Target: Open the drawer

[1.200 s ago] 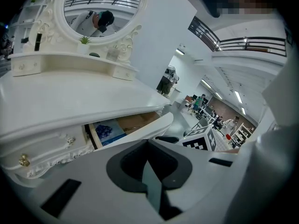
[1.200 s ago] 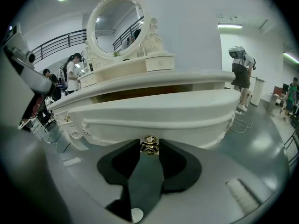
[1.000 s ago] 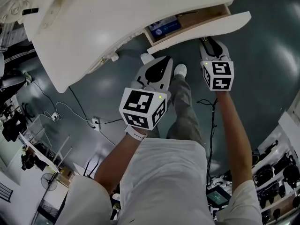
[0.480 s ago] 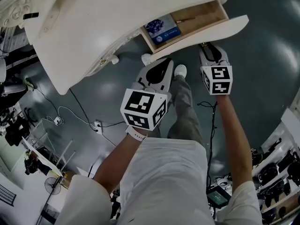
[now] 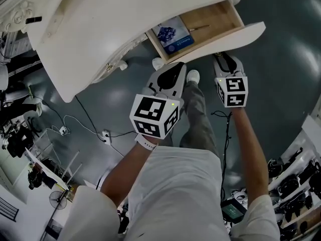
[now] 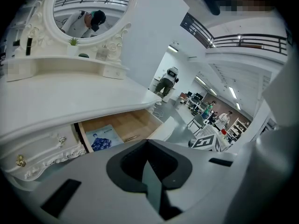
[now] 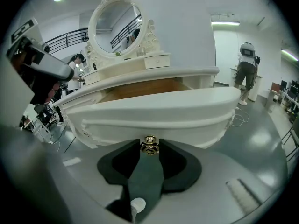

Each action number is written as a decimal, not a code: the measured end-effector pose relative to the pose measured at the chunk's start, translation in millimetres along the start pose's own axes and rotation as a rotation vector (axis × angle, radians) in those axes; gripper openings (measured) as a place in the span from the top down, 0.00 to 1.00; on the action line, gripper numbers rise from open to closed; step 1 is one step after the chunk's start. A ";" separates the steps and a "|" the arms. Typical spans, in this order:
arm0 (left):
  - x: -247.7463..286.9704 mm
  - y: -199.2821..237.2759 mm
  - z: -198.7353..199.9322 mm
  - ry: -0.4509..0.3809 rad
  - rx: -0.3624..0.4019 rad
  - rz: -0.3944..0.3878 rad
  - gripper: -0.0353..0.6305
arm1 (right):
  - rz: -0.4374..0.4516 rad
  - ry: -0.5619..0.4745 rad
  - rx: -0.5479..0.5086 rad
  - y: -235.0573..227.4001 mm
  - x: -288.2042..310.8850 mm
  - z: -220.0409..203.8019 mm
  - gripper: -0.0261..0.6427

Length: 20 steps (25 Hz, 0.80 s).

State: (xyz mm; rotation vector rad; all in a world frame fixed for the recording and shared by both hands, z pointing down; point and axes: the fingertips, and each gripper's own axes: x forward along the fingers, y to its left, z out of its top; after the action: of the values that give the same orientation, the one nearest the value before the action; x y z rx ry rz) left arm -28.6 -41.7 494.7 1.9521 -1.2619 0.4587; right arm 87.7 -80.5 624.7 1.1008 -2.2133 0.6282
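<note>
The white dressing table's (image 5: 100, 29) drawer (image 5: 220, 39) stands pulled out, showing a wooden floor with a blue booklet (image 5: 172, 35) and a thin pencil (image 5: 199, 28). My right gripper (image 5: 219, 55) is at the middle of the drawer front. In the right gripper view it is shut on the gold knob (image 7: 150, 146), with the curved white front (image 7: 159, 111) just beyond. My left gripper (image 5: 173, 67) hovers below the drawer's left corner, touching nothing, its jaws shut and empty (image 6: 147, 142). From there the drawer (image 6: 135, 125) and booklet (image 6: 103, 138) show ahead.
An oval mirror (image 7: 117, 24) and small shelves stand on the table's back. A second gold knob (image 5: 108, 66) is on the left drawer. My own leg and shoe (image 5: 192, 76) are under the drawer. Cables and a power strip (image 5: 103, 132) lie on the floor at left. A person (image 7: 246, 73) stands far off.
The drawer has slid further out with my right gripper on its knob. More of the wooden floor and the whole booklet now show. The left gripper has stayed put.
</note>
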 end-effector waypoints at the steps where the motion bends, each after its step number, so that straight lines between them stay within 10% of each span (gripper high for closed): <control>1: 0.2 -0.9 -0.3 0.001 0.001 -0.001 0.93 | 0.001 0.001 0.000 0.0 -1.8 -1.5 0.75; 20: 7.0 -32.4 -15.9 0.047 0.054 -0.044 0.94 | -0.007 0.014 0.009 -3.2 -32.8 -28.1 0.75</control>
State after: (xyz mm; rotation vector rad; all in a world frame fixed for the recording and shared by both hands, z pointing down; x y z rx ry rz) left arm 4.9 -26.6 496.8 1.9986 -1.1860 0.5190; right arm 114.5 -46.5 623.2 1.1048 -2.1958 0.6424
